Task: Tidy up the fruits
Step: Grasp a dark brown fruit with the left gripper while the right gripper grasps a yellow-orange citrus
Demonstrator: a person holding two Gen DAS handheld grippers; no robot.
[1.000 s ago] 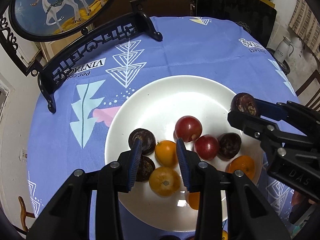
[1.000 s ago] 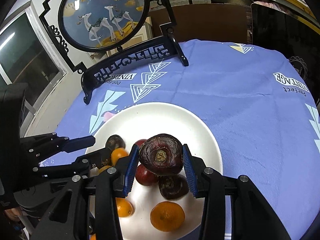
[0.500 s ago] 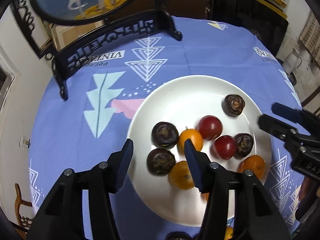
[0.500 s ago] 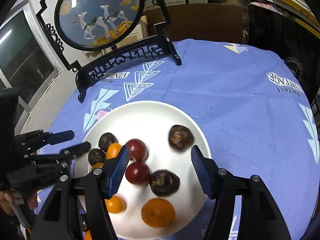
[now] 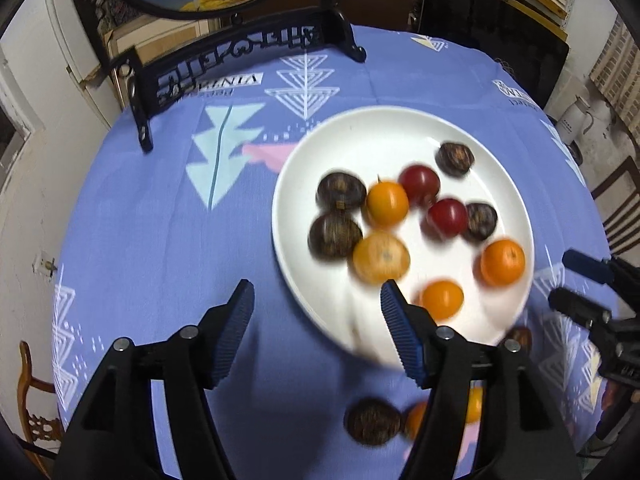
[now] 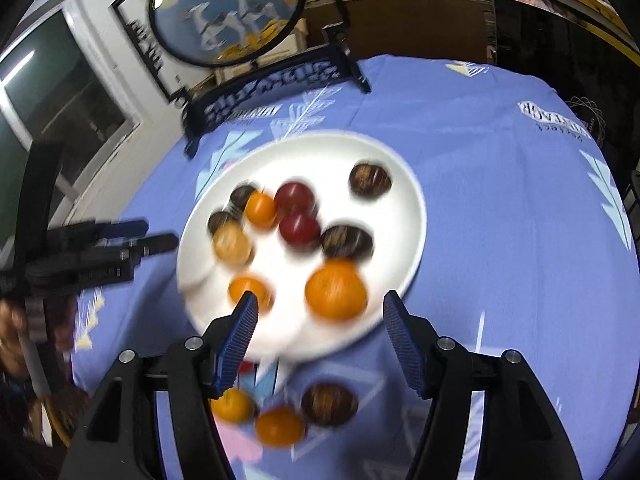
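A white plate on the blue tablecloth holds several fruits: dark brown ones, two red ones and oranges. A dark brown fruit lies alone near the plate's far rim. My left gripper hangs above the plate's near left edge, its jaws opening with nothing between them. My right gripper is open above the plate's near edge; a large orange lies on the plate below it, untouched. Each gripper also shows in the other's view: right gripper, left gripper.
Loose fruits lie on the cloth near the front edge: a dark fruit and two oranges. A round painted screen on a black stand occupies the far left. A chair and a white kettle are beyond the table's right edge.
Both grippers went from shut to open and drew back toward the table's near edge. The left let go of a small orange; the right released the dark fruit onto the plate.
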